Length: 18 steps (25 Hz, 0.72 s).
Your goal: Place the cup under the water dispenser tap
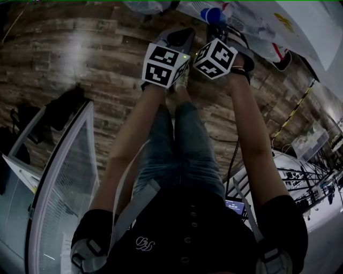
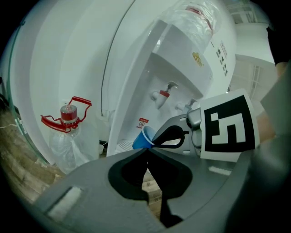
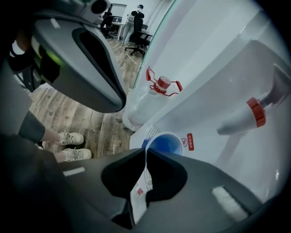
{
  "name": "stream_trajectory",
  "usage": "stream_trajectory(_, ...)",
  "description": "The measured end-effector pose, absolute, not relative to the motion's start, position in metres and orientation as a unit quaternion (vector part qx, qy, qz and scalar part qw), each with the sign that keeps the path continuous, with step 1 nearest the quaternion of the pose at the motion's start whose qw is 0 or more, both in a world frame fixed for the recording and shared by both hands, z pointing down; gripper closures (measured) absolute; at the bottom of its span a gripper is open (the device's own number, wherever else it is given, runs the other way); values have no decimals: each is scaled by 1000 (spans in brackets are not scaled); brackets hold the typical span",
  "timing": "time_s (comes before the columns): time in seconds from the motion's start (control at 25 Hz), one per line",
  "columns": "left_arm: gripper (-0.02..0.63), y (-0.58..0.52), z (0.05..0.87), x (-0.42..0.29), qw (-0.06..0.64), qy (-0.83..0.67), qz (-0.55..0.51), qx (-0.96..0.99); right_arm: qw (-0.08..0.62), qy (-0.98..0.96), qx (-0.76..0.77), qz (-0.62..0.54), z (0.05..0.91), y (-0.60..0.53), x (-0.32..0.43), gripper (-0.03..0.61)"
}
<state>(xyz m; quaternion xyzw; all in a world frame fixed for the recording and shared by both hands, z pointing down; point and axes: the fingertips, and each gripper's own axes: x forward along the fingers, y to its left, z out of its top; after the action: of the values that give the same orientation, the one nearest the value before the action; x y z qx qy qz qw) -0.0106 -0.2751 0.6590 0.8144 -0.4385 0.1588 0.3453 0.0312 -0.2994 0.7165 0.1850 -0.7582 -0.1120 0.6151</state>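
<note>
A blue paper cup (image 3: 166, 144) hangs tilted from my right gripper (image 3: 145, 150), which is shut on its rim. The cup is in the alcove of the white water dispenser (image 2: 191, 59), below and to the left of the red tap (image 3: 254, 112) and above the white drip tray (image 2: 119, 145). From the left gripper view the cup (image 2: 142, 139) shows in the right gripper's black fingers (image 2: 173, 136). My left gripper (image 2: 146, 148) is shut with nothing in it, just behind and beside the cup. In the head view both marker cubes are side by side before the dispenser, and the cup (image 1: 212, 14) is beyond them.
A clear water bottle with a red cap and handle (image 2: 68, 113) stands on the floor left of the dispenser. Wooden floor (image 1: 80, 48) lies all around. A glass-panelled frame (image 1: 64, 176) is at the left of the person. The person's shoes (image 3: 68, 145) are close by.
</note>
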Motion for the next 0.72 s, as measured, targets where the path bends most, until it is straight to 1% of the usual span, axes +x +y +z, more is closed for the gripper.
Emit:
stream_trajectory(0.16, 617, -280, 661, -10, 339, -437, 162, 818, 620, -754, 182, -115, 724, -303, 34, 566)
stream_trajectory(0.36, 617, -285, 667, -16, 306, -440, 195, 821, 635, -742, 176, -125, 735, -308, 40, 568)
stream_trajectory(0.52, 617, -287, 669, -20, 302, -445, 202, 818, 633, -743, 176, -129, 740, -311, 38, 568)
stream_trajectory(0.72, 617, -287, 673, -22, 316, -446, 197, 814, 634, -744, 174, -122, 745, -314, 35, 568)
